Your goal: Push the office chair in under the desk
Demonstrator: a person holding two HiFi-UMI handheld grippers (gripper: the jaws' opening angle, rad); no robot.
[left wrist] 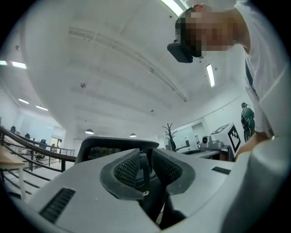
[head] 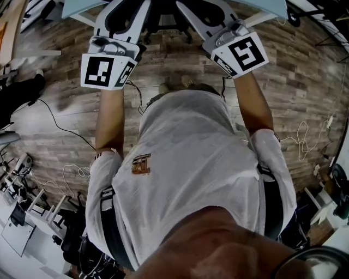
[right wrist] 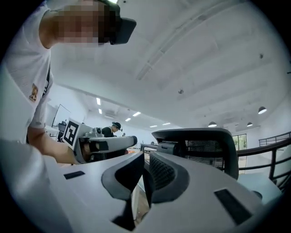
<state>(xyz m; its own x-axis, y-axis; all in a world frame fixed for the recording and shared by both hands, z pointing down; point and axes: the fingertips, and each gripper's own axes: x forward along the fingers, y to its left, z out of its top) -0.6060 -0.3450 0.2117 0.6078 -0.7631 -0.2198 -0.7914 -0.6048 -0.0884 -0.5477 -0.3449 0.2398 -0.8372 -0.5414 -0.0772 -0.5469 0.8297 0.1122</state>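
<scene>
We judge the job barely begun, because the office chair [head: 163, 23] stands out on the wooden floor [head: 71, 109] with its dark base showing on our side of the desk [head: 82, 5]. The desk's pale top appears only at the far edge of the head view, to either side of the chair. Both arms are stretched forward and the two tools point at the chair from left and right, with its black mesh back rising just beyond their tips in both gripper views. The left gripper [left wrist: 146, 170] has its jaws drawn in to a narrow gap. A dark sliver shows in that gap, and we take it for part of the chair seen through it rather than something pinched, though we cannot be sure. The right gripper [right wrist: 144, 175] has its jaws all but pressed together, with only a slit left through which a strip of floor shows, and we see nothing held in them. As far as the pictures show, neither tool is yet touching the chair's back, though the head view cuts off the tips and the gripper views hide the nearest part of the back behind the jaws. What is left is nearly everything. The tools must be set against the back and the chair rolled forward until its seat goes under the desk top. Loose cables [head: 60, 128] lie on the floor to our left, well apart from the chair's base.
</scene>
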